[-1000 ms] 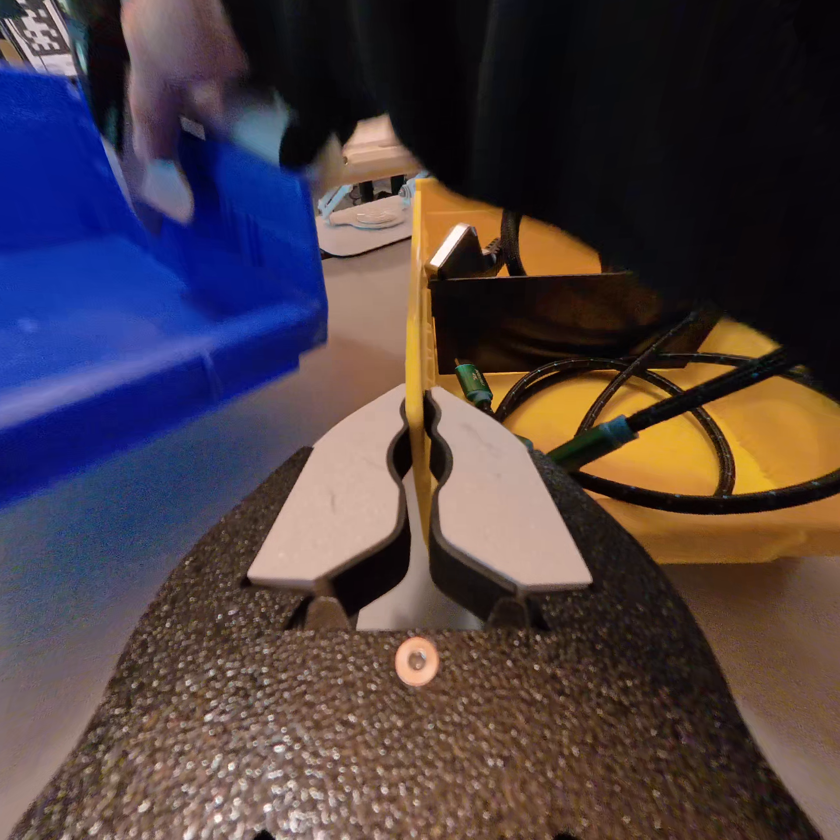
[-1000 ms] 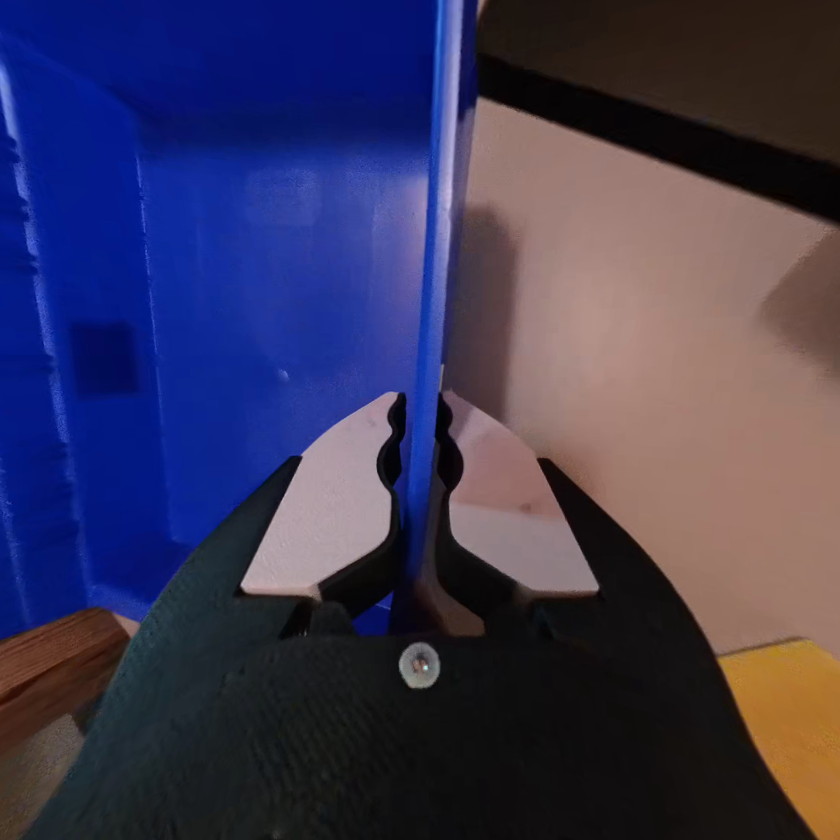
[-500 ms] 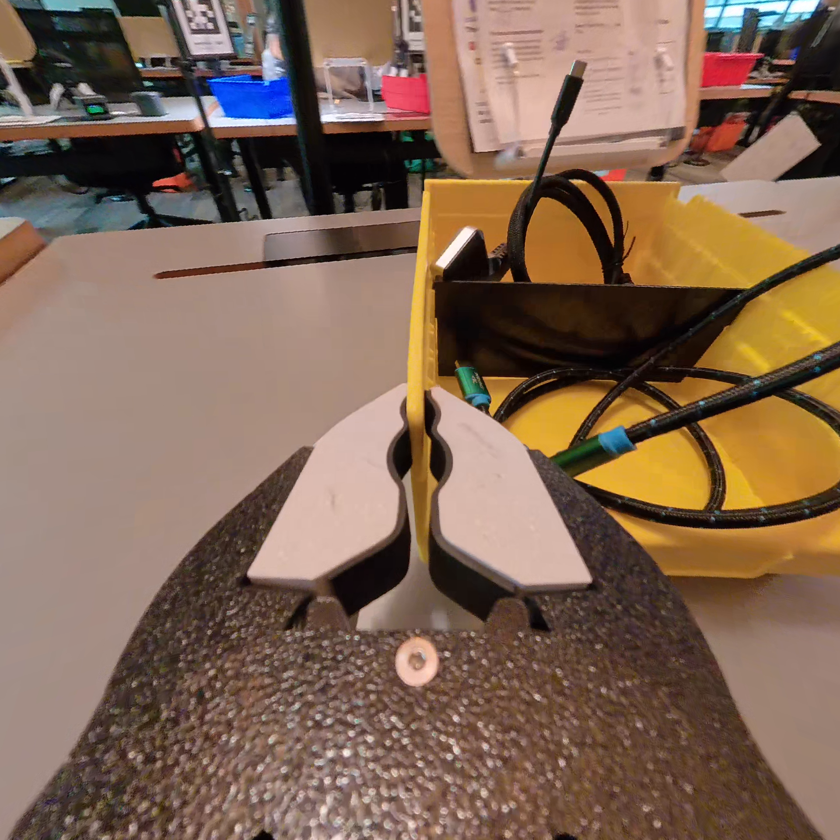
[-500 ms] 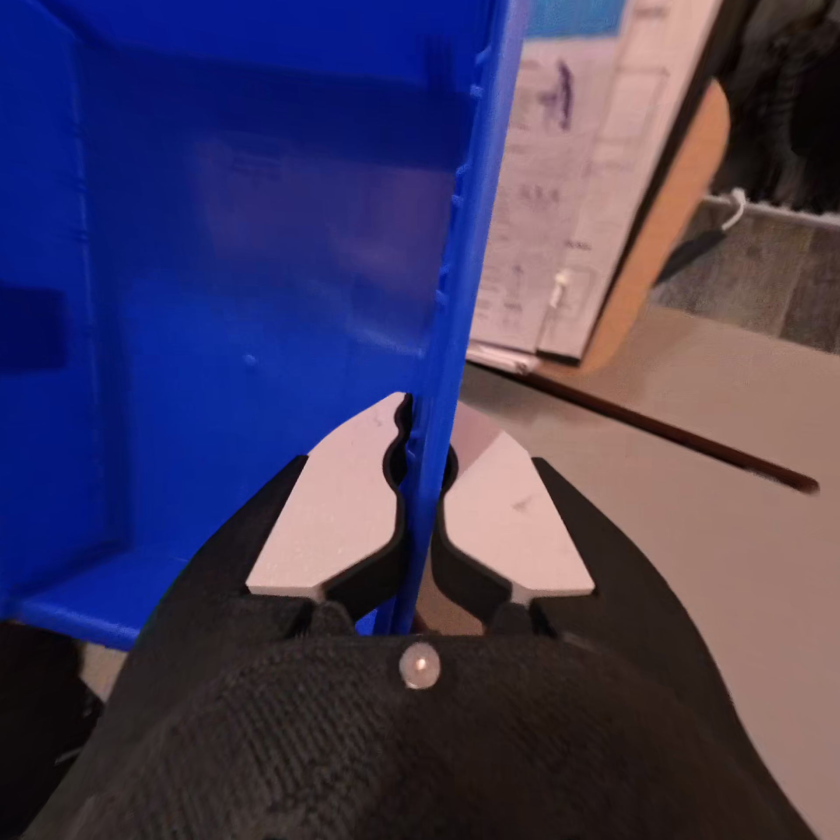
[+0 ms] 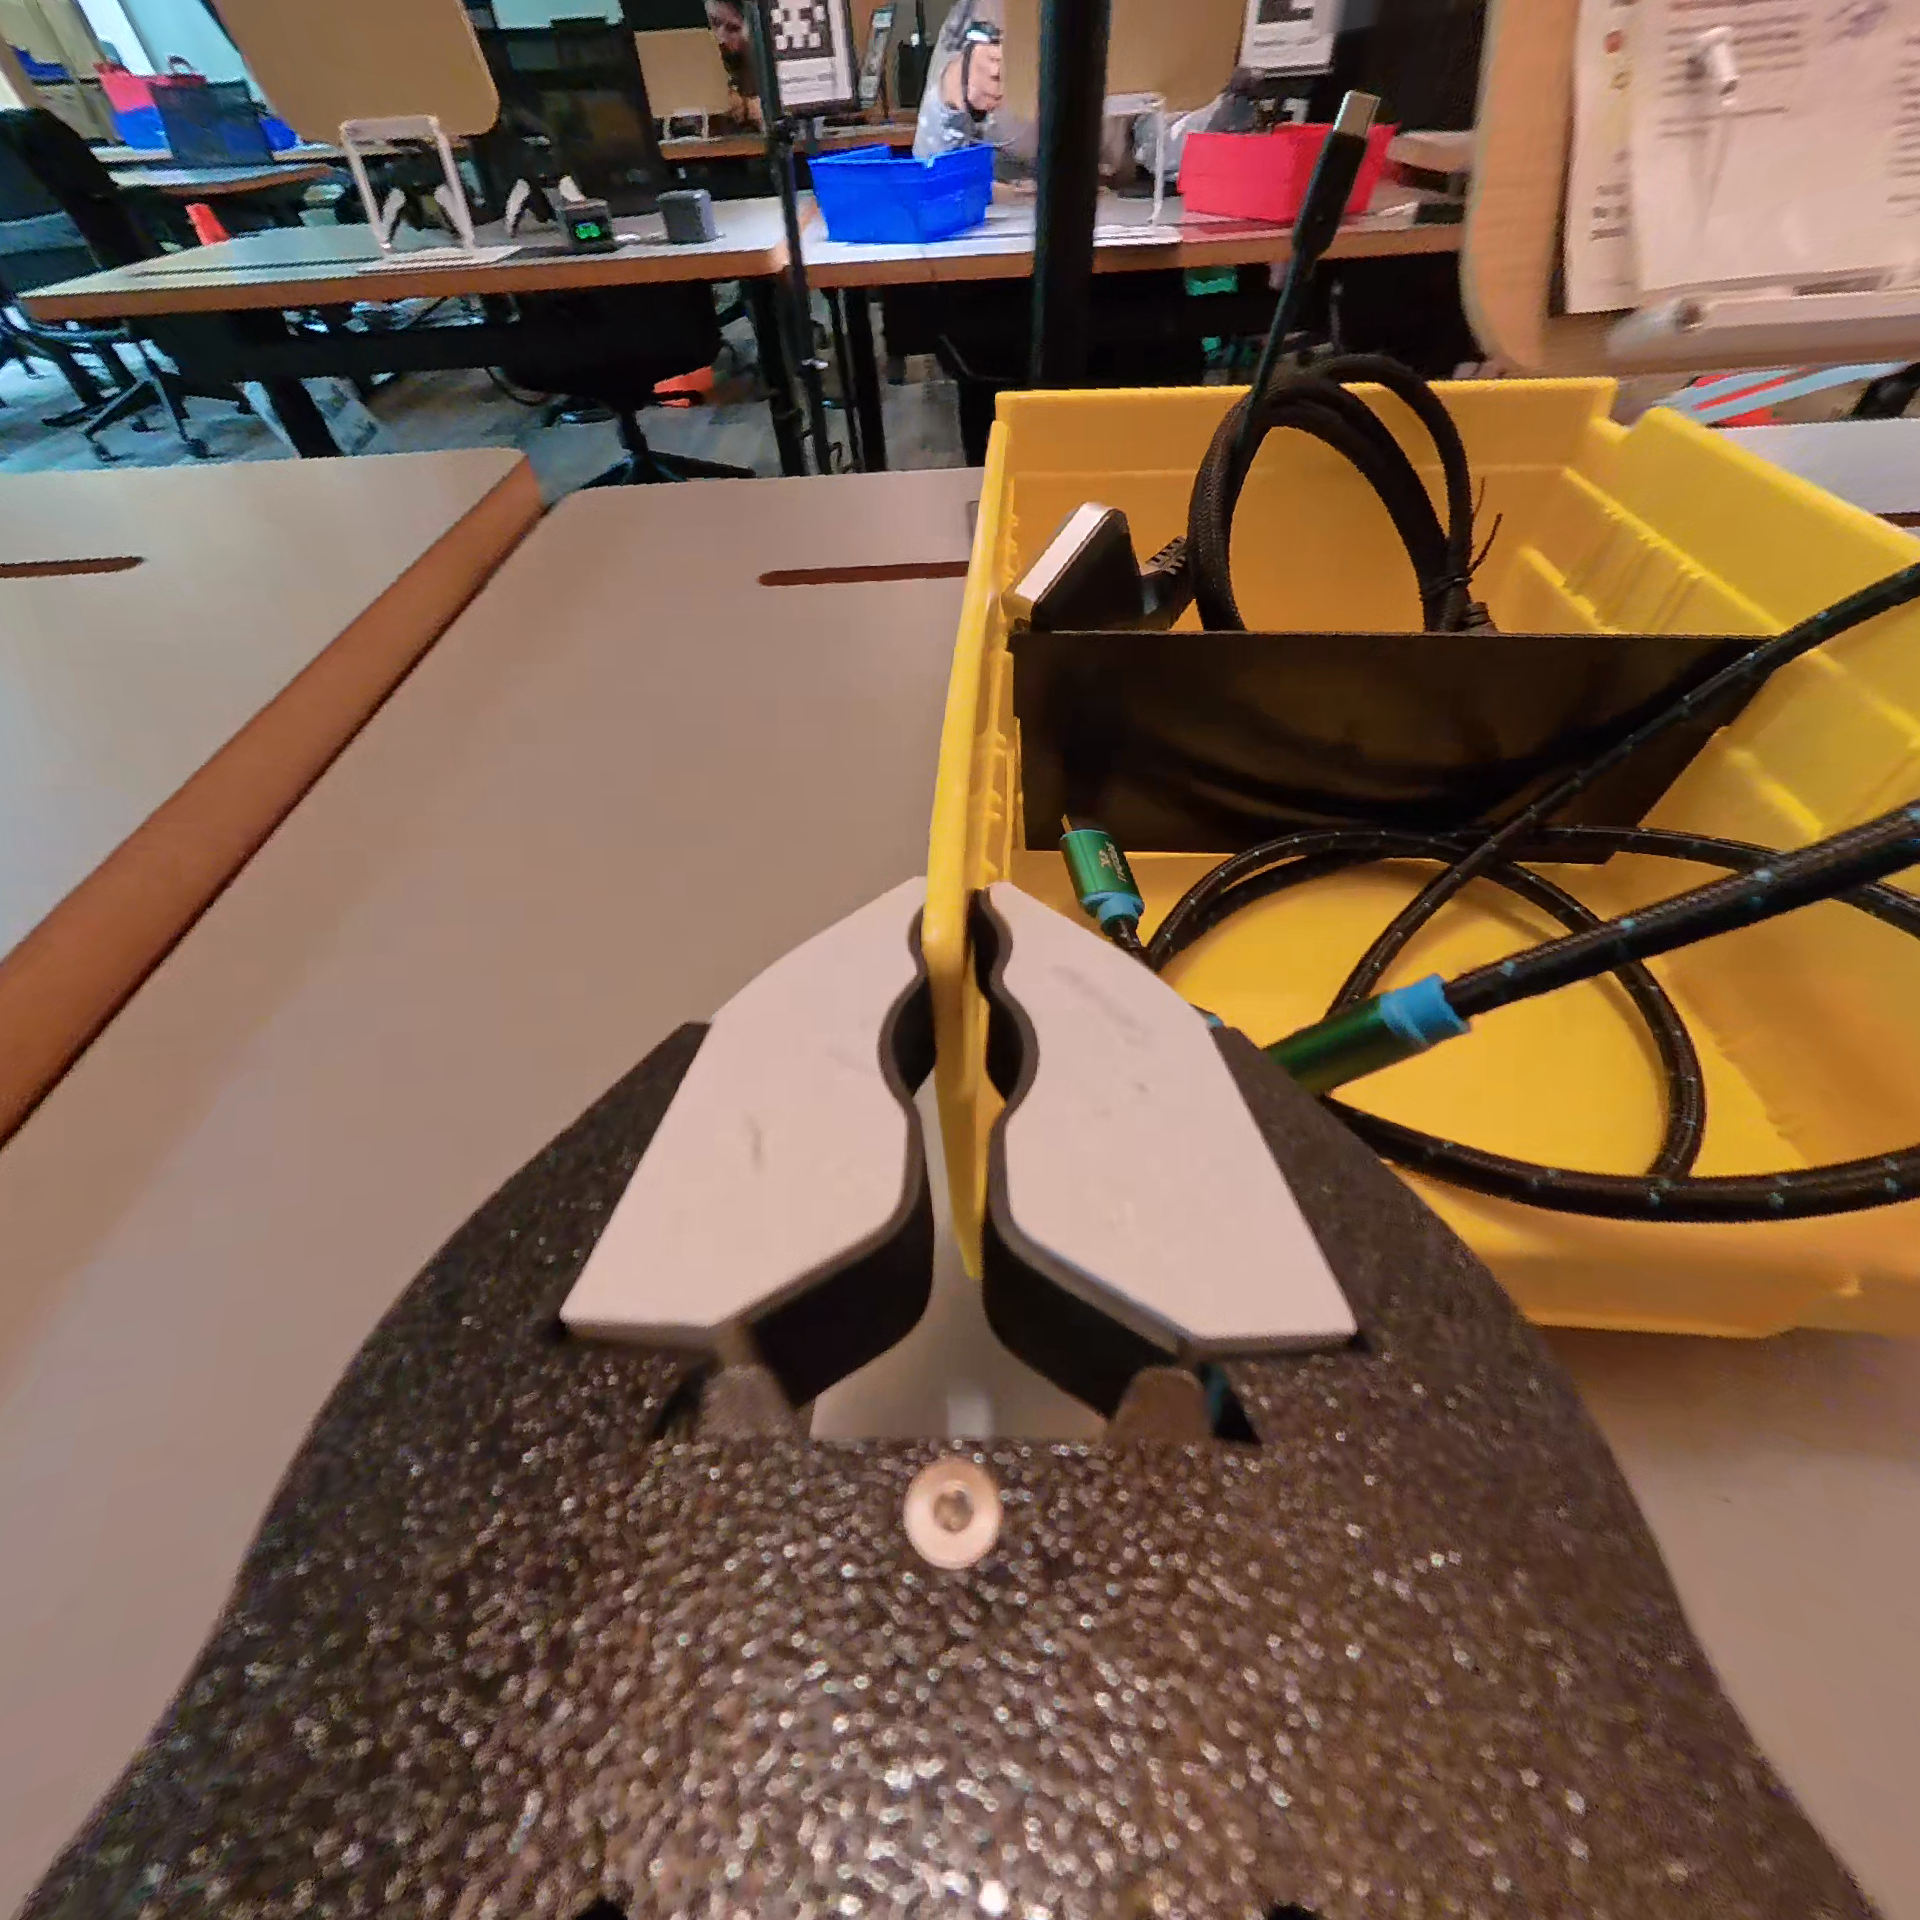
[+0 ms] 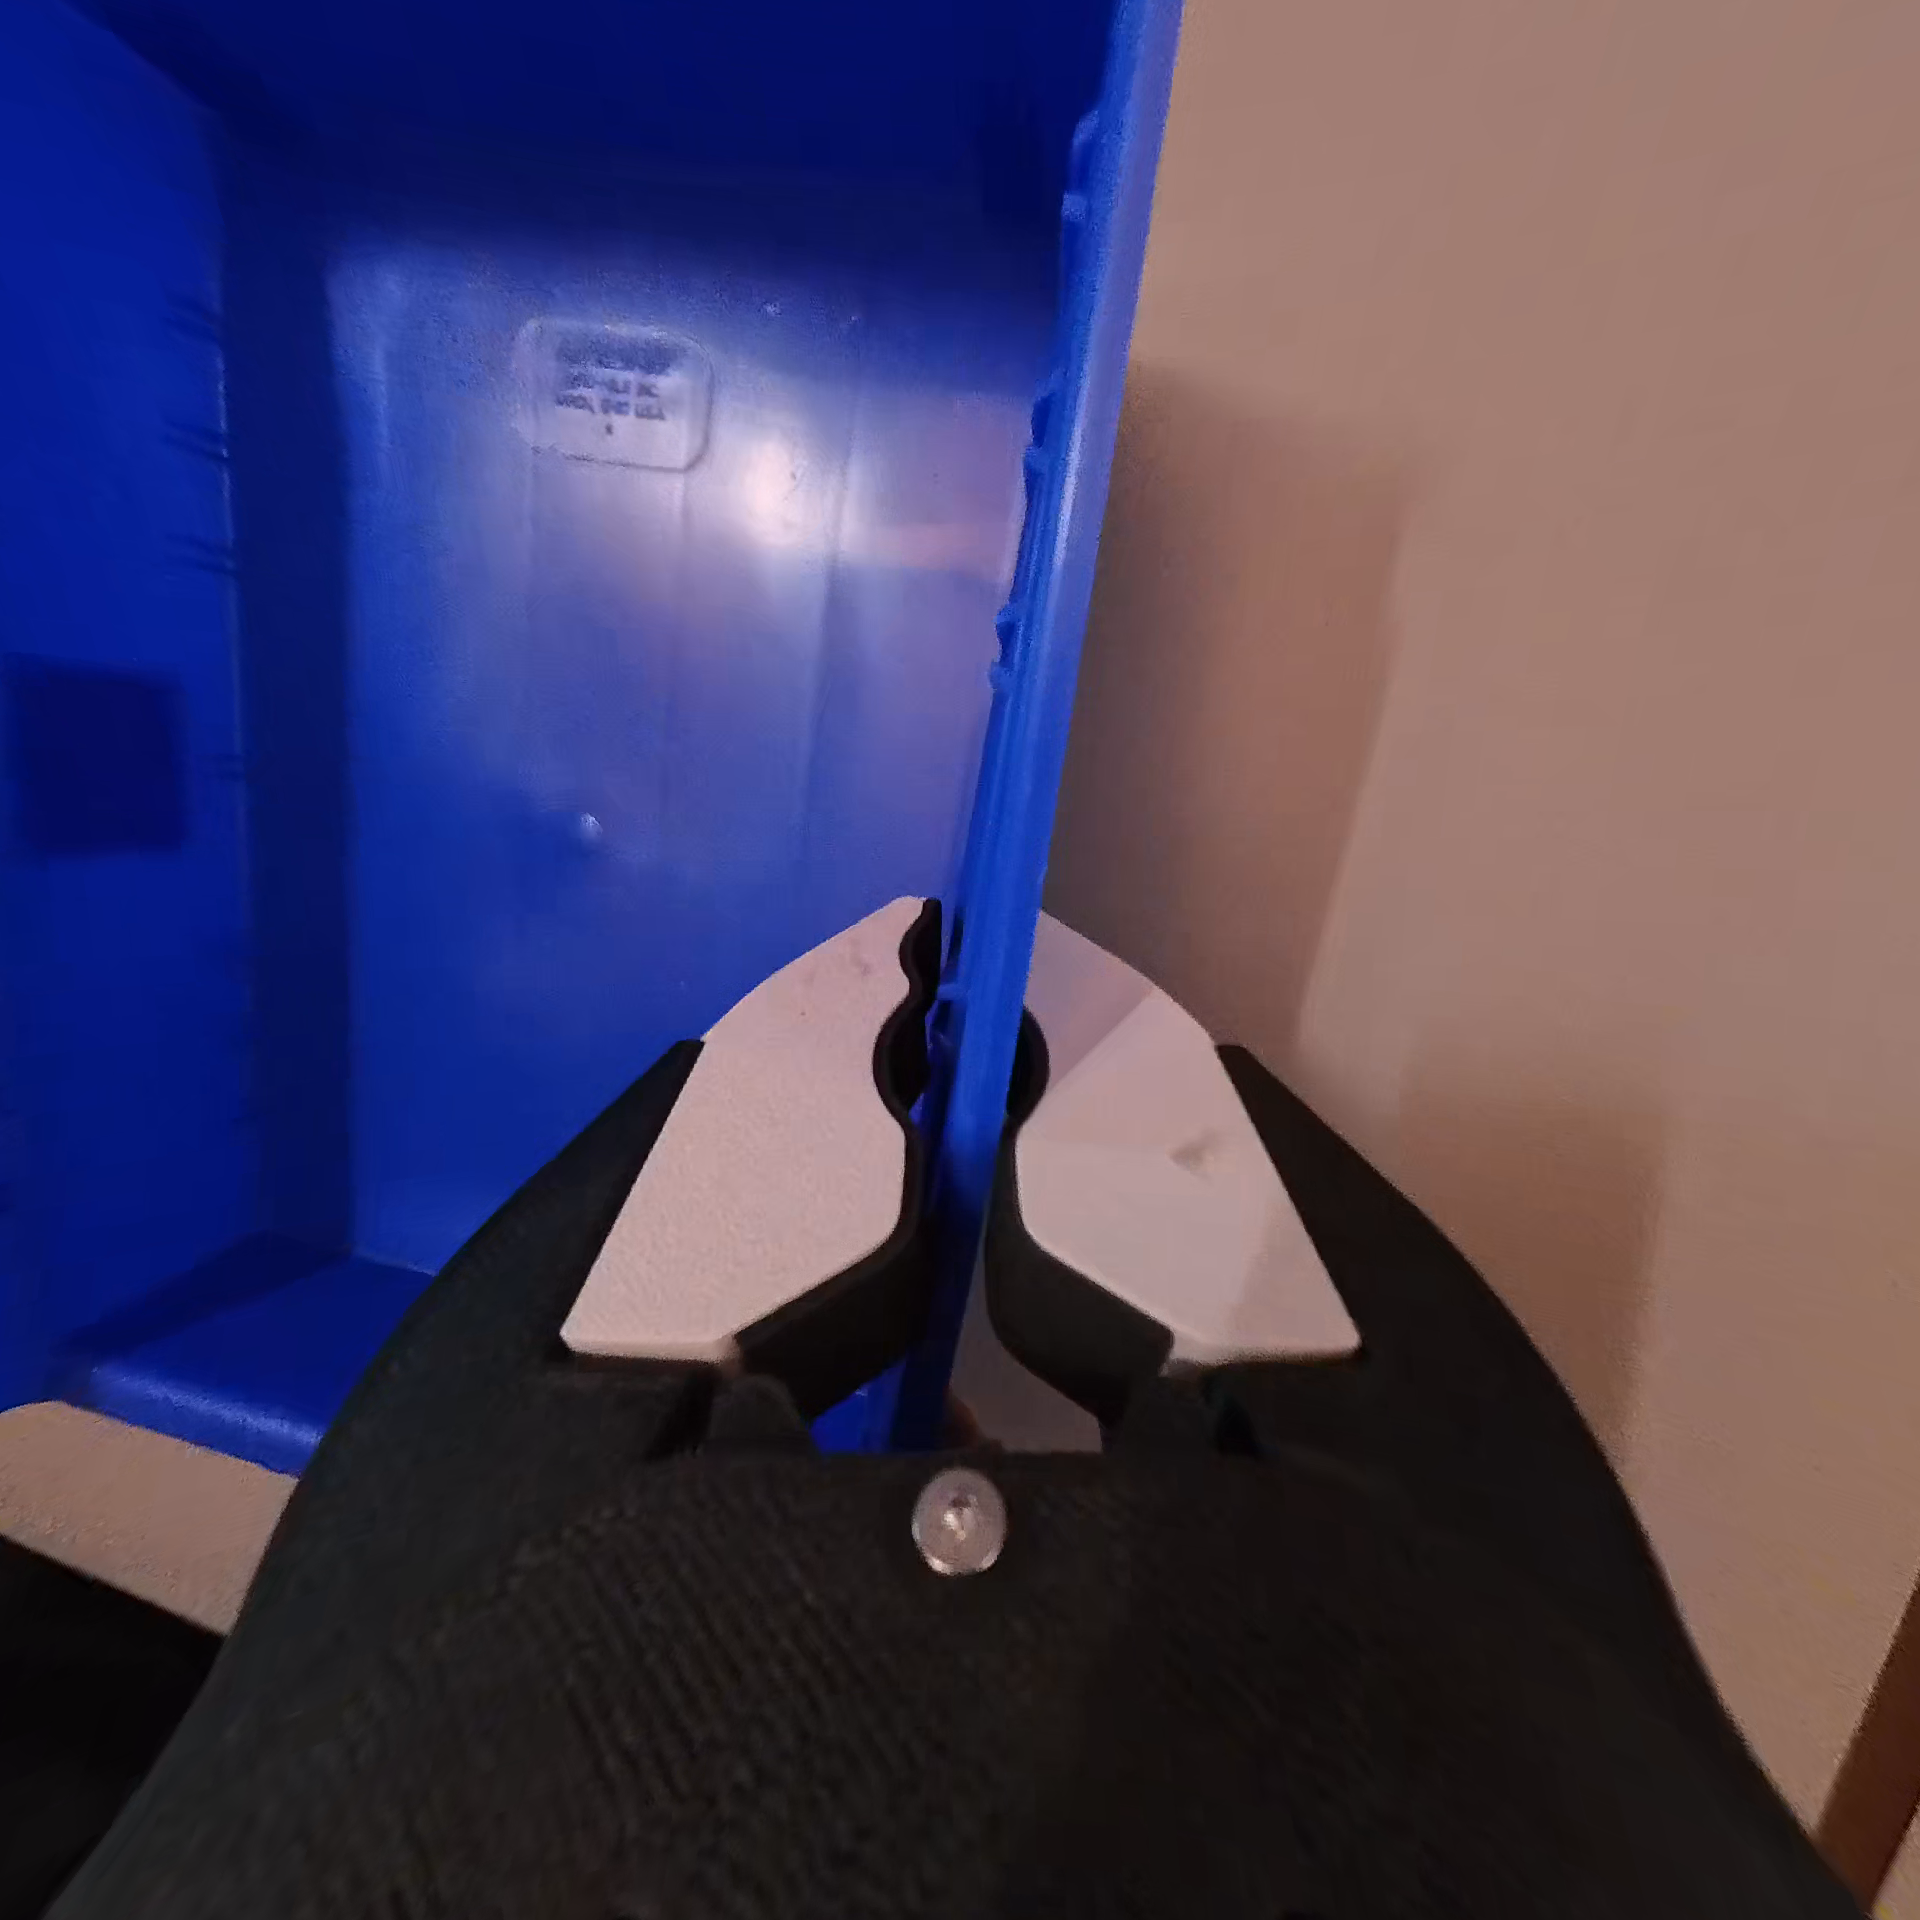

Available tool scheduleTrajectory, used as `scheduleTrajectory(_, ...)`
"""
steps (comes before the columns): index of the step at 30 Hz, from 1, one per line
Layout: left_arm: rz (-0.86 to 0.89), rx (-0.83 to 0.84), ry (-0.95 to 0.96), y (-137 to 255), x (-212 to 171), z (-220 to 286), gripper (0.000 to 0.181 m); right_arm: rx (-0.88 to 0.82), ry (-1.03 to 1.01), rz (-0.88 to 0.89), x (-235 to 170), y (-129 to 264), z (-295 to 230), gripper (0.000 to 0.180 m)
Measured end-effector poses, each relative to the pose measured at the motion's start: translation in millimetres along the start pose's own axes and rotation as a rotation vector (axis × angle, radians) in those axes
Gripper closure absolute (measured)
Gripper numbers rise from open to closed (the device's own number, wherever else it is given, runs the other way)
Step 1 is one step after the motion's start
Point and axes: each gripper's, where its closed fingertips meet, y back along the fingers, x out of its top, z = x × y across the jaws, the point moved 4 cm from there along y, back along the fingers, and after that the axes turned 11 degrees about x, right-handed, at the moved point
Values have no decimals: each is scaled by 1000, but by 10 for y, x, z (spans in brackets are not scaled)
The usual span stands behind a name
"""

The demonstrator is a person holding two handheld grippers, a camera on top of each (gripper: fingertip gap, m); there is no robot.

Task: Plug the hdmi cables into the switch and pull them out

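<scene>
Cables, black braided HDMI leads (image 5: 1538, 1049) with stiff green metal plugs, lie coiled in the yellow plastic bin (image 5: 1714, 1278); grip the plugs. Left gripper (image 5: 948, 940) clamps that bin's wall; right gripper (image 6: 982, 940) pinches an empty blue plastic bin (image 6: 644, 644).

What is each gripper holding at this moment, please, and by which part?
The left gripper is shut on the yellow bin, on its near left side wall. The right gripper is shut on the blue bin, on its right side wall.
</scene>
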Motion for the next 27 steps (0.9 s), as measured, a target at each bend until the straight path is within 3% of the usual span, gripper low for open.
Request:
scheduleTrajectory(13, -49, 44, -26, -267, 52, -320, 174, -59, 140, -58, 147, -206, 260, 164)
scheduleTrajectory(18, -59, 33, -300, -135, 417, -356, 151, -257, 281, 175, 254, 285, 87, 106)
scheduleTrajectory(22, -86, -228, -568, -155, 839, -35, 141, -381, 462, 318, -6, 632, -450, 94)
scheduleTrajectory(24, -102, -370, -702, -275, 995, 188, 141, -262, 589, 328, -208, 525, -913, 93)
scheduleTrajectory(27, -157, -577, -907, -510, 1095, 532, 140, 64, 725, 423, -458, 253, -1734, 98)
